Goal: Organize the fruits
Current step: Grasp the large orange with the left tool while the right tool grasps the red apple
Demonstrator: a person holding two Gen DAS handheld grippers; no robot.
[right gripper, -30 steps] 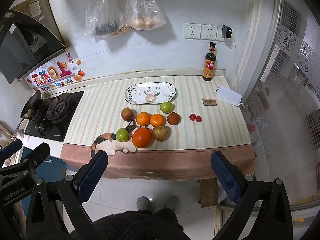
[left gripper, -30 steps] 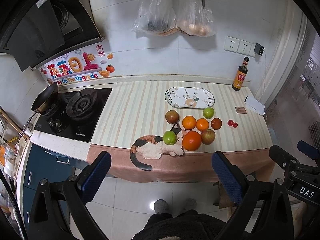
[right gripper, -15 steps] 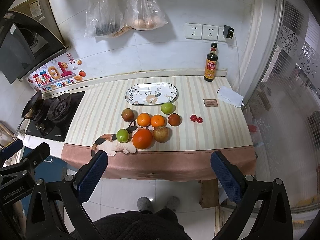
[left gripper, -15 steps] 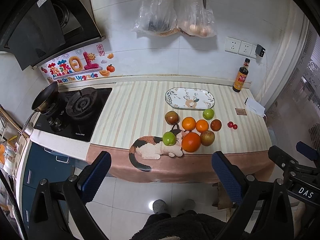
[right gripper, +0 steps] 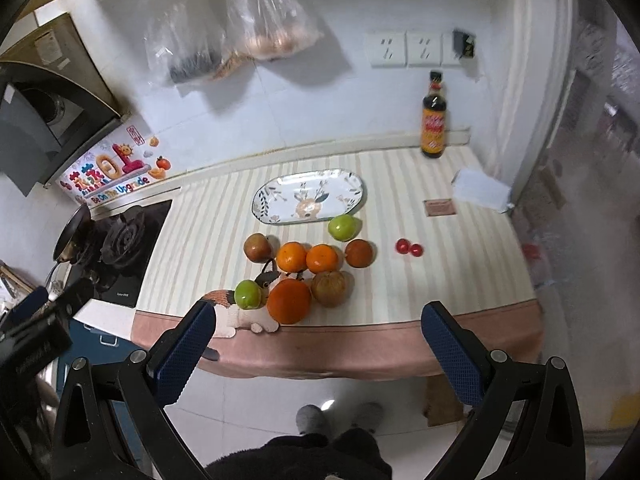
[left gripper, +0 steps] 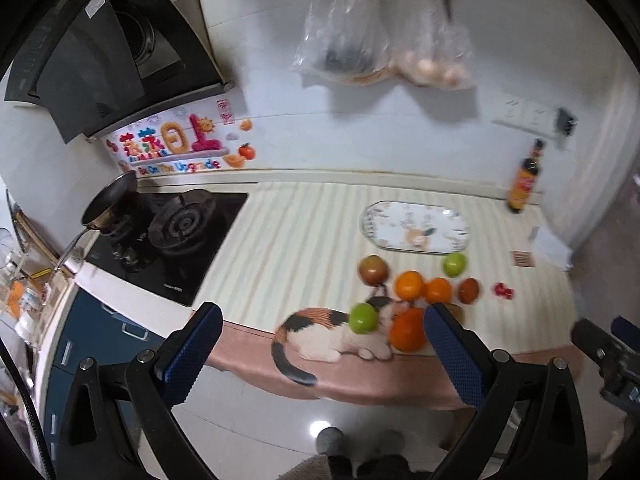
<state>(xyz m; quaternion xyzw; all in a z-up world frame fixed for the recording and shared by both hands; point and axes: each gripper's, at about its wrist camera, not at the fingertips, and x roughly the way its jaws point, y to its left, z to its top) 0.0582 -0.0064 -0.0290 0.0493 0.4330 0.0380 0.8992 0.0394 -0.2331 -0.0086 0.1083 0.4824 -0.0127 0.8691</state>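
Even indoor light, fisheye bend, left view smeared by blur.
The wall [right gripper: 320,92] is bright, and the hanging bags [right gripper: 224,36] throw soft grey shadows on it. A ceiling light glares off the floor [left gripper: 320,426]. In the left view the fruit [left gripper: 408,330] and bottle [left gripper: 526,184] are smeared; the right view is sharper. Black corners ring both pictures.

Cream-striped counter cloth [right gripper: 400,280]; floral plate [right gripper: 348,188] (deer motif); blue-padded tongs [right gripper: 320,344].
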